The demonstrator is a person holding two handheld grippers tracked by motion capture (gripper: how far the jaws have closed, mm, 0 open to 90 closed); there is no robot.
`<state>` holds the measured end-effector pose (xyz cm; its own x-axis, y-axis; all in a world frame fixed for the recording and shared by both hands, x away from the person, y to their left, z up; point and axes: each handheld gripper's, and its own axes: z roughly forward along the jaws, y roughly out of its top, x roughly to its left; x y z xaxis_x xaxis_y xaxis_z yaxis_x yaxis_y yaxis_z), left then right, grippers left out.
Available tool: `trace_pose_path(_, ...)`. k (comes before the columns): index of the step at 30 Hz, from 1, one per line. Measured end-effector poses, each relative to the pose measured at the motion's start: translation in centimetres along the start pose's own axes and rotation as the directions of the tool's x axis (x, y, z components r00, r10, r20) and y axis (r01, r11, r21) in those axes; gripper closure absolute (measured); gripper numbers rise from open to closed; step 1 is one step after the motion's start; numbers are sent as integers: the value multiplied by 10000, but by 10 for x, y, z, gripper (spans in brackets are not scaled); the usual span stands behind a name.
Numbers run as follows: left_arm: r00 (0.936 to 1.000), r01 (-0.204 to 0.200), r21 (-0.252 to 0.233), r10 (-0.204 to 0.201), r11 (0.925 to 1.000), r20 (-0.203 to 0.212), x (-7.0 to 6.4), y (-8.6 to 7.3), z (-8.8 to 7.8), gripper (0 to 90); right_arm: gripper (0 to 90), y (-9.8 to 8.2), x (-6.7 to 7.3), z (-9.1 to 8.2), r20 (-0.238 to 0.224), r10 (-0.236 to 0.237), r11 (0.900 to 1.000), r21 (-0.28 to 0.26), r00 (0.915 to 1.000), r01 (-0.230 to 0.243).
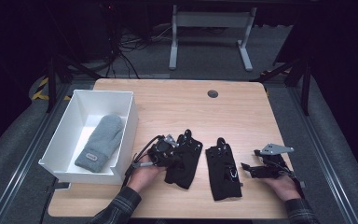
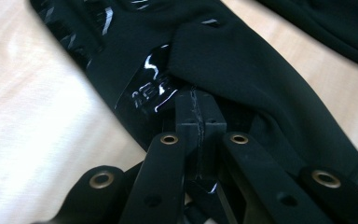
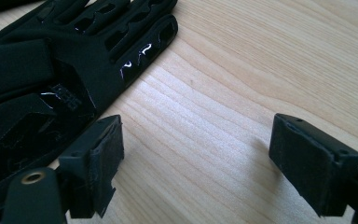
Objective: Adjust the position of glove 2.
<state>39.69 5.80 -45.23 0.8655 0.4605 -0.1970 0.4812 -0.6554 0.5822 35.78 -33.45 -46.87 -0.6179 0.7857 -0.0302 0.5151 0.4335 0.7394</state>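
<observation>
At the table's near edge, the left gripper (image 1: 170,150) clamps its jaws on the left black glove (image 1: 184,161), while the right gripper (image 1: 254,167) rests open-jawed just right of the second black glove (image 1: 222,170).

Mitten's (image 1: 100,142) label (too small) stays unreadable.

matt black cloth glove (image 2: 242,70) with glossy patches, smooth wood-grain table (image 3: 242,84)

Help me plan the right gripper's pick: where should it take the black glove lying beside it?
Probably the cuff end of the black glove, from the right gripper's side: it lies flat, so its near edge is easiest to pinch.
</observation>
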Motion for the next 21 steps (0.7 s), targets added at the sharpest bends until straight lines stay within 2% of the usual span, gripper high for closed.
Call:
trace_pose_path(5, 9991, -185, 39, 184, 9998, 379, -12, -5, 1, 900, 182, 0, 0, 0, -1, 0, 10000, 0, 10000, 0)
trace_pose_path(10, 9988, -393, 51, 391, 9992, 298, -18, -6, -2, 898, 182, 0, 0, 0, 18, -1, 10000, 7, 10000, 1)
trace_pose_path(13, 9996, -256, -324, 260, 9991, 102, -16, -6, -8, 858, 182, 0, 0, 0, -2, -3, 10000, -1, 10000, 3)
trace_pose_path(16, 9994, 1, -632, -23, 9980, -340, -10, -6, -16, 821, 182, 0, 0, 0, 14, -5, 10000, 8, 10000, 5)
trace_pose_path(18, 9975, 240, -680, -284, 9974, -653, -4, -7, -19, 788, 181, 0, 0, 0, 16, -4, 10000, 7, 10000, 4)
trace_pose_path(21, 9946, 511, -675, -569, 9964, -864, 1, -11, -18, 747, 180, 0, 0, 0, 14, -7, 10000, 9, 10000, 7)
